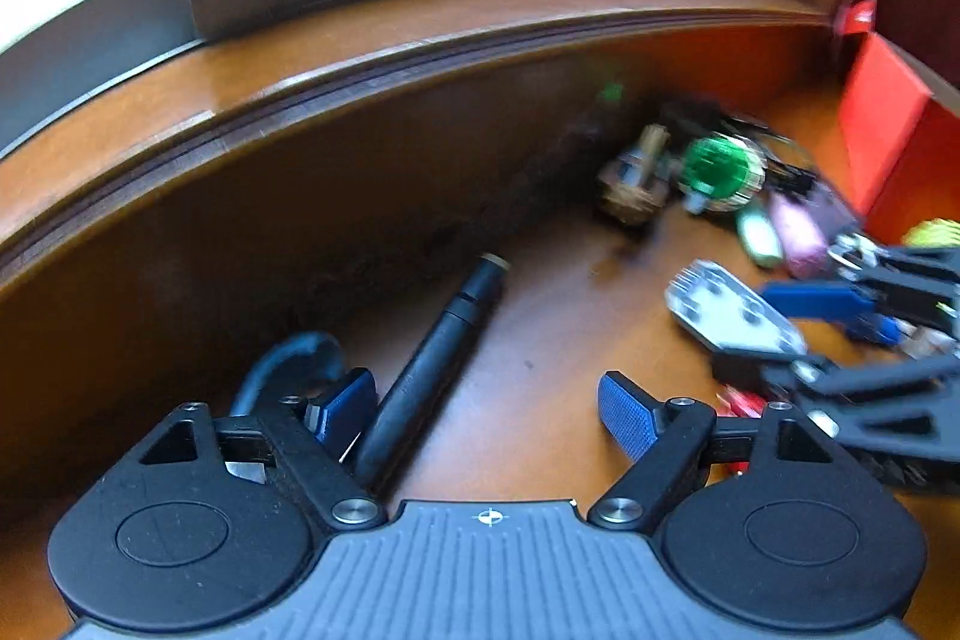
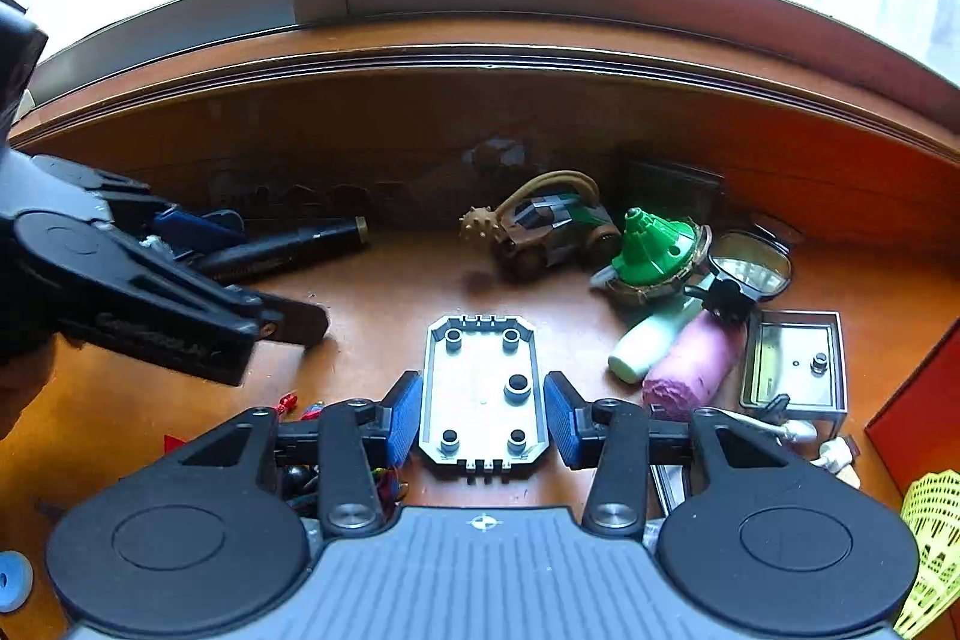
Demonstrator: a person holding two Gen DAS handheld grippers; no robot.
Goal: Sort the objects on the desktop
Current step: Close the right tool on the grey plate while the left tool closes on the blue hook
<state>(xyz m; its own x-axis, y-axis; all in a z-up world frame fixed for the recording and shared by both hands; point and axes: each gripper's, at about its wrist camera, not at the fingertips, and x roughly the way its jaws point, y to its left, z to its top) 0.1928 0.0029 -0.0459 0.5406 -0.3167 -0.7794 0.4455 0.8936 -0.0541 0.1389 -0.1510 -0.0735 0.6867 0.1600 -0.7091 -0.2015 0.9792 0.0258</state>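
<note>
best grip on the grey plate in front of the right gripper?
Take the grey plate across its two long straight edges, near the middle, coming down from above. It lies flat on the desk with its long axis running away from the right gripper, whose open fingers already sit on either side of it. The notched short ends and studded top offer poorer contact.

left gripper (image 1: 486,415): jaws wide apart | right gripper (image 2: 480,415): jaws apart, level
</note>
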